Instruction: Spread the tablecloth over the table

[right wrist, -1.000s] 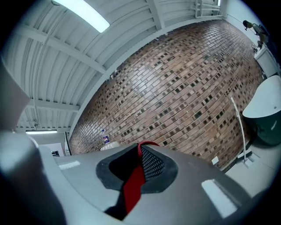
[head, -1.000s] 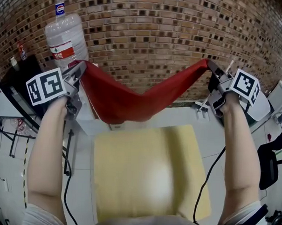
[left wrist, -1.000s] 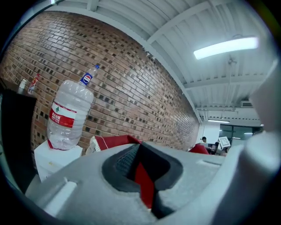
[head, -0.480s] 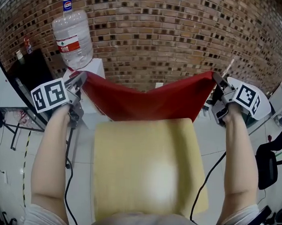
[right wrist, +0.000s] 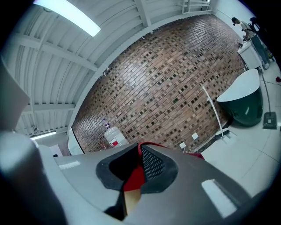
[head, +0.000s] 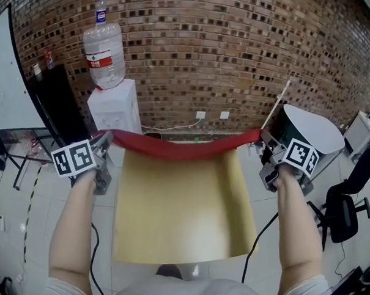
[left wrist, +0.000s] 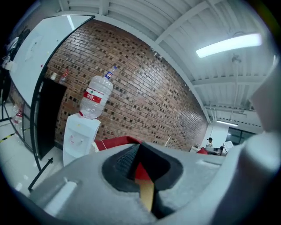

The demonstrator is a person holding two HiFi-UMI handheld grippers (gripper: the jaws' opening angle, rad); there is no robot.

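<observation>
A red tablecloth (head: 179, 148) stretches as a narrow band along the far edge of the yellow table (head: 179, 217), its ends pinched in both grippers. My left gripper (head: 106, 139) is shut on the cloth's left corner, just off the table's far left corner. My right gripper (head: 260, 138) is shut on the right corner, beyond the far right corner. In the left gripper view the red cloth (left wrist: 141, 170) sits clamped between the closed jaws of the left gripper (left wrist: 140, 154). In the right gripper view the cloth (right wrist: 134, 177) is likewise clamped in the right gripper (right wrist: 139, 154).
A white water dispenser (head: 115, 110) with a large bottle stands at the brick wall, back left, beside a black cabinet (head: 52, 101). A dark green tub with a white top (head: 311, 128) stands at the back right. An office chair (head: 346, 209) is at the right.
Both grippers have come down and back towards me with the cloth. The cloth hung sagging high in front of the wall; now it lies low and taut along the table's far edge.
</observation>
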